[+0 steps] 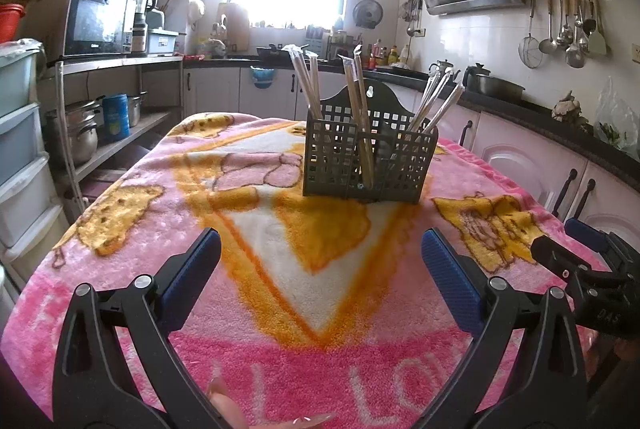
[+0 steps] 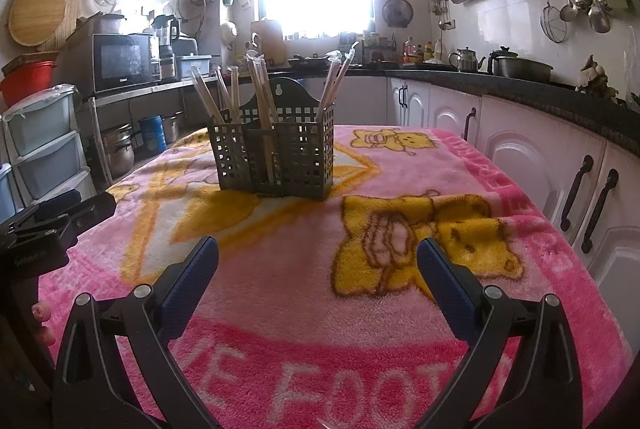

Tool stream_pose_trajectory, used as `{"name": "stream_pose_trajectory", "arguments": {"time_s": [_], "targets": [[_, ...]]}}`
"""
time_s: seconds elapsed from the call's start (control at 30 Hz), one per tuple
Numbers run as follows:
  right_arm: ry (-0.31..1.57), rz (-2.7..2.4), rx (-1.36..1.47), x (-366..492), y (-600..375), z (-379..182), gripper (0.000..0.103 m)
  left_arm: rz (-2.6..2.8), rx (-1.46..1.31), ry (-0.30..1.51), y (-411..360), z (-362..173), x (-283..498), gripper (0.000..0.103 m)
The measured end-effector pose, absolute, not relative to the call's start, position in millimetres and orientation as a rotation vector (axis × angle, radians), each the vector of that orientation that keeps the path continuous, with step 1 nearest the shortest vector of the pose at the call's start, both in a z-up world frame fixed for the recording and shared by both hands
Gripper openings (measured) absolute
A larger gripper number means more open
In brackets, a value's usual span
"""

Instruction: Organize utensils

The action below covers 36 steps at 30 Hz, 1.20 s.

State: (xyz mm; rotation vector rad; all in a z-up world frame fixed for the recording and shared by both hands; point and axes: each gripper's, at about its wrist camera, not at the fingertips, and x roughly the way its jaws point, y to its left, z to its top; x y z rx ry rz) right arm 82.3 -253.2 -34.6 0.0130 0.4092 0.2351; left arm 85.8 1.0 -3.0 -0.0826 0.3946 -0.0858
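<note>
A dark grey perforated utensil holder point(image 1: 366, 157) stands on the pink blanket-covered table point(image 1: 280, 349); it also shows in the right wrist view point(image 2: 276, 159). Wrapped chopsticks point(image 1: 306, 81) stand in its left, middle and right compartments, as the right wrist view shows too point(image 2: 260, 89). My left gripper point(image 1: 320, 249) is open and empty, well short of the holder. My right gripper point(image 2: 318, 255) is open and empty, also short of the holder. The right gripper's body shows at the right edge of the left wrist view point(image 1: 592, 269).
Kitchen counters and white cabinets point(image 2: 520, 157) run along the right and back. A shelf with a microwave point(image 1: 96, 21) and pots is at the left, beside plastic drawers point(image 2: 44, 145). Ladles hang on the wall point(image 1: 572, 29). The table's edges drop off left and right.
</note>
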Motion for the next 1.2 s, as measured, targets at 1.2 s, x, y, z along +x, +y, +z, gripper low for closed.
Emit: {"name": "stream_pose_trajectory", "arguments": {"time_s": [1.2], "targets": [[0.412, 0.235, 0.007, 82.7, -252.5, -35.5, 0.097, -0.083, -0.085, 0.398, -0.1, -3.9, 85.5, 0.092]]}}
